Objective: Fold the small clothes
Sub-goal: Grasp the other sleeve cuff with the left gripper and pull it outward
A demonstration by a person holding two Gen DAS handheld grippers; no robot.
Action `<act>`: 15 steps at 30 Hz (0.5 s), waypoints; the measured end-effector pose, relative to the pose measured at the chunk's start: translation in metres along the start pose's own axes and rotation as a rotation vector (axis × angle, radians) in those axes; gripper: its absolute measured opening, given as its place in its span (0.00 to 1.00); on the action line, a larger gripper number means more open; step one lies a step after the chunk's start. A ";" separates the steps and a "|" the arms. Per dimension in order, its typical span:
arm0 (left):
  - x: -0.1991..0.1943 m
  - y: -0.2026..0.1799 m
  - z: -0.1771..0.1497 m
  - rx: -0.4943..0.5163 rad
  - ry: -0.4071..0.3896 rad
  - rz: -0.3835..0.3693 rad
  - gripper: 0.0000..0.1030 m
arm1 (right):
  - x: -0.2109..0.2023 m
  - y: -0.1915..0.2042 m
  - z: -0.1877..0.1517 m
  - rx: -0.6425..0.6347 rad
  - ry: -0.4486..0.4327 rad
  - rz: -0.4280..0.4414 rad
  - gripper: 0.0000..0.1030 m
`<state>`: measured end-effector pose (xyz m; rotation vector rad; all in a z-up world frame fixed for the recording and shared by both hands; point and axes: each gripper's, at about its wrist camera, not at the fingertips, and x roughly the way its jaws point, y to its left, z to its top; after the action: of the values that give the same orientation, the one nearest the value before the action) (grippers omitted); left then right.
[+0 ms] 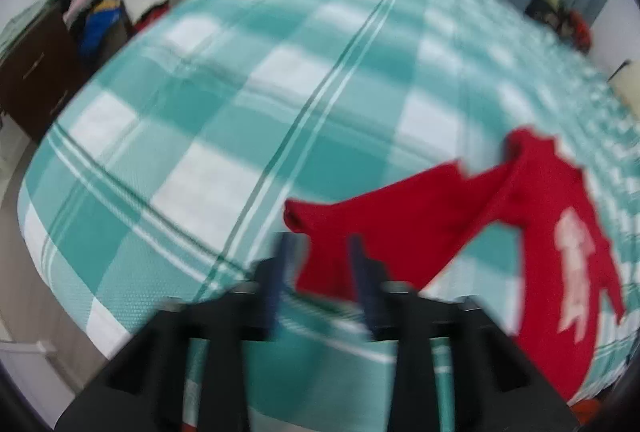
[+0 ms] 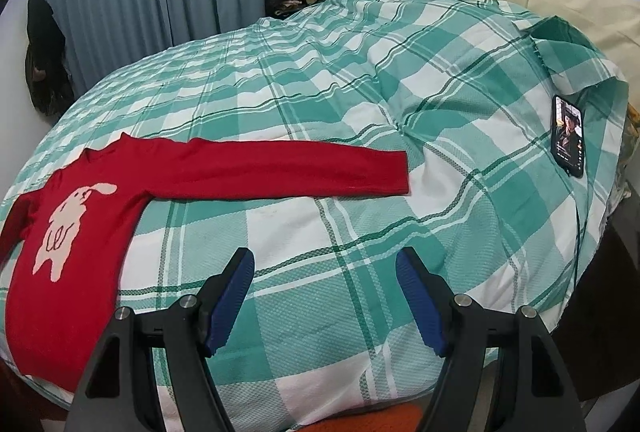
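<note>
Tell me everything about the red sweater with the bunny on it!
The red sweater looks like soft knit, with long sleeves and a pale pink bunny-like figure on its front. It lies front-up on the green-and-white checked bedspread. One sleeve stretches out flat and straight across the bed. The other sleeve is lifted off the bed, its cuff end between the blue fingers of the left gripper. The right gripper is open and apart from it.
</note>
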<state>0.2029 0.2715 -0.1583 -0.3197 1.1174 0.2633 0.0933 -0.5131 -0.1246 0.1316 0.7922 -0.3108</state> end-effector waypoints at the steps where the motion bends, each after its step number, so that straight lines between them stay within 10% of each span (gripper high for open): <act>1: 0.009 0.011 -0.001 -0.042 0.008 0.015 0.50 | 0.000 0.001 0.000 -0.004 0.001 -0.002 0.71; 4: 0.020 0.067 -0.009 -0.359 0.009 -0.106 0.53 | -0.001 0.002 -0.003 -0.018 0.008 -0.012 0.71; 6: 0.010 0.075 -0.015 -0.394 -0.032 -0.164 0.53 | 0.002 0.000 -0.003 -0.015 0.023 -0.016 0.71; 11: -0.024 0.000 -0.045 0.329 -0.156 0.017 0.79 | 0.011 -0.010 -0.002 0.050 0.064 -0.006 0.71; 15: 0.003 -0.045 -0.066 0.682 -0.130 0.133 0.79 | 0.020 -0.009 -0.001 0.057 0.100 -0.008 0.71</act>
<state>0.1651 0.2048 -0.1818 0.3732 1.0355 0.0084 0.1027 -0.5260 -0.1394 0.1988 0.8833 -0.3361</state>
